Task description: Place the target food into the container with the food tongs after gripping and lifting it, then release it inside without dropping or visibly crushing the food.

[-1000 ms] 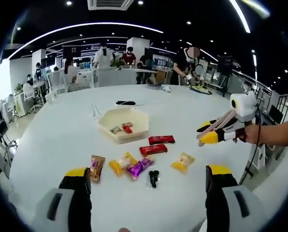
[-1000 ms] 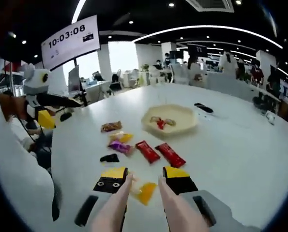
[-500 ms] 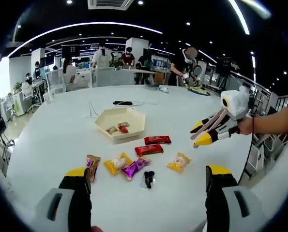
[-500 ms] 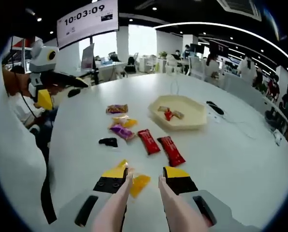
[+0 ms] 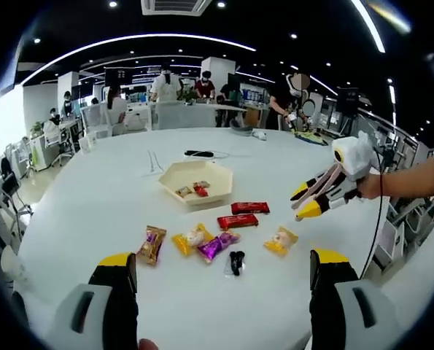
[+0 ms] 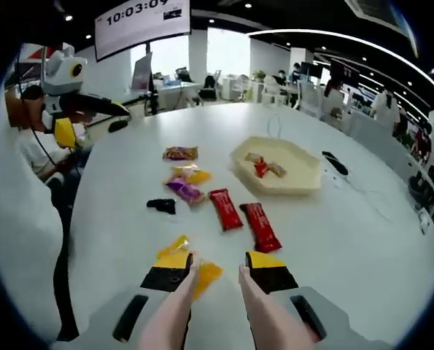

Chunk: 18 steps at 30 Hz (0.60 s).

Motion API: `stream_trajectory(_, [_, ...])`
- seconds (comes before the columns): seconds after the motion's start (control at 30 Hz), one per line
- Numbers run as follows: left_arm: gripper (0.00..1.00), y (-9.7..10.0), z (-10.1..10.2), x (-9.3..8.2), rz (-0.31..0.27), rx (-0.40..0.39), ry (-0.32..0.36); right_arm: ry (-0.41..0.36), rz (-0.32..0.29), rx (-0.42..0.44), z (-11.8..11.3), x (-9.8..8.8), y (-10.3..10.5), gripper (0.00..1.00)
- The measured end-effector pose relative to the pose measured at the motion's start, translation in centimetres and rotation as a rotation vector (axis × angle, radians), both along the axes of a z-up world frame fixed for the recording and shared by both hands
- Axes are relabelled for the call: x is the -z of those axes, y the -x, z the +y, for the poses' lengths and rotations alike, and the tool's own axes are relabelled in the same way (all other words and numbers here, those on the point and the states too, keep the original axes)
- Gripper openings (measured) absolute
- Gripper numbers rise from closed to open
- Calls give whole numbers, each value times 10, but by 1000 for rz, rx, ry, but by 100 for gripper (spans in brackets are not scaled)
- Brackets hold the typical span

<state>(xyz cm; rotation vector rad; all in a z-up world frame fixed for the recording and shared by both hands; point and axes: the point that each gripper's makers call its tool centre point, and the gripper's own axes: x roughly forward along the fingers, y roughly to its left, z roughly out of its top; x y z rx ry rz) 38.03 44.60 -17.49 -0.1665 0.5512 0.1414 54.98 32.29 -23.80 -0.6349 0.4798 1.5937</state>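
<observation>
Round white table [image 5: 93, 204] spread wide ahead of both pairs of fingers, snacks scattered near its middle

Beyond the snacks, well past the right gripper's fingertips in the right gripper view, a cream hexagonal container [image 6: 279, 165] with 3 small wrapped pieces inside, 1 of them red; seen too in the left gripper view [image 5: 197, 182], far ahead and between that gripper's 2 jaws

Right gripper [image 6: 220, 264] low over the table, jaws black with yellow tips, set a little apart; along their inner sides run 2 pale tong arms [image 6: 174, 310] of the food tongs. Between and just ahead of the left-hand tip, a yellow-orange packet [image 6: 203, 277] lying on the table, part of it between the tong arms, part poking out past the yellow tip; cannot tell whether pinched or merely straddled. From the left gripper view, right gripper [image 5: 309, 200] hovering just beside and above the same yellow packet [image 5: 281, 240], held by a hand [image 5: 373, 187]

Ahead of the right fingertips, 2 red bars [image 6: 242, 216] side by side, then a purple packet [image 6: 181, 191], a yellow packet [image 6: 192, 175], a brown-gold packet [image 6: 180, 153] and a small black item [image 6: 161, 206] off to the left

Left gripper [image 5: 224, 266] with jaws spread wide, nothing between them, snacks well ahead of the tips
</observation>
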Motion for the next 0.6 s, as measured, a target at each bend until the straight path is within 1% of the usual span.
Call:
stream_trajectory(0.07, [99,2,0,1,9,0,-3,0,-5,-38,0,0,3,28])
stream_trajectory(0.1, [100,3,1,1,13,-1,-10,17,-17,-77,-1,1,4,28])
stream_trajectory(0.13, [100,3,4,0,9,-8,-26,27,-25,-94,-1,3,5,28])
stream_trajectory(0.23, [100,9,22,-4,13,-76,-93,43,-23,-107,1,3,6,28])
stream_trajectory(0.27, [100,9,26,-9,-12,-94,-98,36,-24,-123,4,3,7,28])
stream_trajectory(0.3, [100,8,28,-15,-56,-116,-73,39,-26,-126,5,5,6,28])
stream_trajectory(0.33, [100,7,28,-17,-69,-119,-62,42,-27,-127,6,6,6,28])
stream_trajectory(0.37, [99,7,32,-26,-138,-144,-36,53,-22,-122,8,10,4,28])
stream_trajectory(0.4, [98,6,35,-37,-205,-146,-60,54,-20,-119,9,10,4,28])
stream_trajectory(0.43, [98,5,36,-41,-233,-141,-79,54,-20,-117,9,10,4,28])
stream_trajectory(0.47, [98,5,36,-55,-310,-115,-141,52,-22,-115,10,9,5,28])
stream_trajectory(0.5, [98,4,35,-61,-339,-104,-168,47,-17,-109,12,7,5,28])
stream_trajectory(0.53, [99,3,30,-61,-353,-87,-131,45,-13,-106,13,7,5,28])
stream_trajectory(0.57, [99,3,26,-55,-315,-67,-113,46,-13,-107,14,7,5,28])
stream_trajectory(0.6, [99,7,23,-39,-219,-39,-103,48,-18,-110,14,7,5,28])
